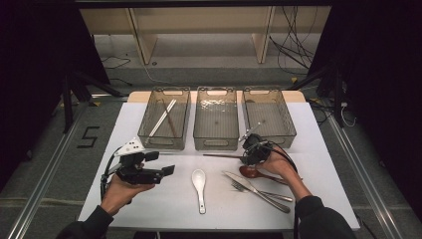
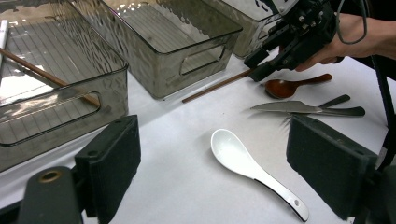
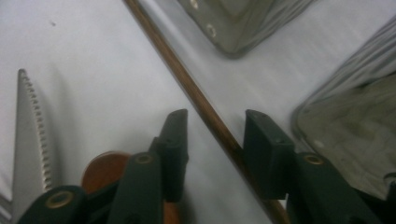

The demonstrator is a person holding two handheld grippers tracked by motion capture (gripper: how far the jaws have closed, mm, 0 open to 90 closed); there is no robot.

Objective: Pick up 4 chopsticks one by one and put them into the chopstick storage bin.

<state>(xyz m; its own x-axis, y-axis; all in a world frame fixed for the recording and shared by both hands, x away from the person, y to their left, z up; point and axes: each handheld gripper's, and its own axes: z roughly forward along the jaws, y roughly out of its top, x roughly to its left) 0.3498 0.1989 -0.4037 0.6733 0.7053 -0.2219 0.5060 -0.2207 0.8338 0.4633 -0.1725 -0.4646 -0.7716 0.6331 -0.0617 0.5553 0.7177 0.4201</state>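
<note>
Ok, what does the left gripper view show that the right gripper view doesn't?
The left gripper view adds the white soup spoon, a brown chopstick inside a bin, and the hand on the right gripper. The right gripper view adds the knife serrations and open jaws straddling the loose chopstick. Shared: that chopstick, knife, wooden spoon.

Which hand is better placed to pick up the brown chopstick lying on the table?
Right. The right gripper has the brown chopstick between its fingers, not yet pressed. The left gripper hovers open, apart from it.

dark curtains [image 1: 30, 74], grey floor [image 1: 199, 57], pale wooden shelving [image 1: 199, 22], loose cables [image 1: 293, 47]
</note>
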